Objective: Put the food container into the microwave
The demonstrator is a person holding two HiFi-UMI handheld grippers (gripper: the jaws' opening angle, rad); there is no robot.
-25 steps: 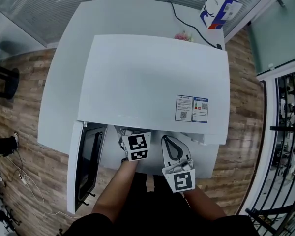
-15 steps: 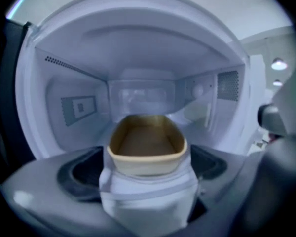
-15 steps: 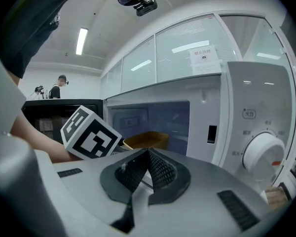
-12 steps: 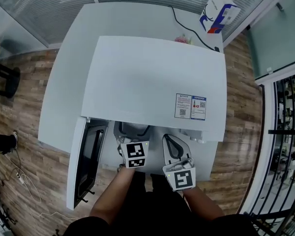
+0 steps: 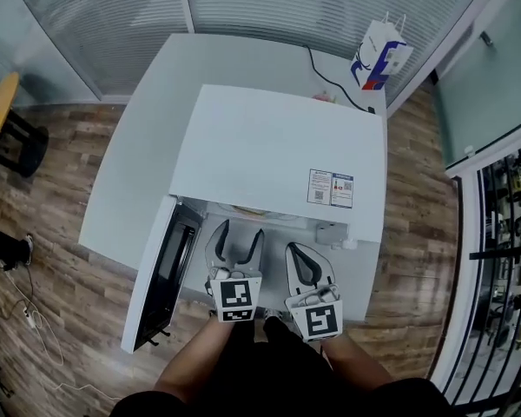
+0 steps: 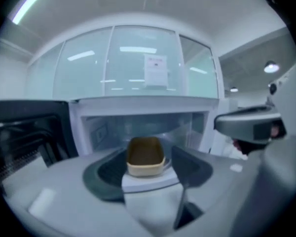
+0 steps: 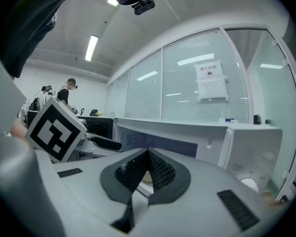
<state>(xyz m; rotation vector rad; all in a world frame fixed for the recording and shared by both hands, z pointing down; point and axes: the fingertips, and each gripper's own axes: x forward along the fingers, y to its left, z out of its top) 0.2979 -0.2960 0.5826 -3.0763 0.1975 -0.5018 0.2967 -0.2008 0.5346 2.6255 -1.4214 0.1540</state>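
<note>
The left tongs (image 5: 241,235) gape wide and empty before the microwave (image 5: 278,150), the food container (image 6: 145,155) sitting inside ahead of them. The right tongs (image 5: 293,252) alongside are pinched together.

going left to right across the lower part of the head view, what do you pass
microwave door, swung open → left gripper, jaws apart → right gripper, jaws shut → black railing
</note>
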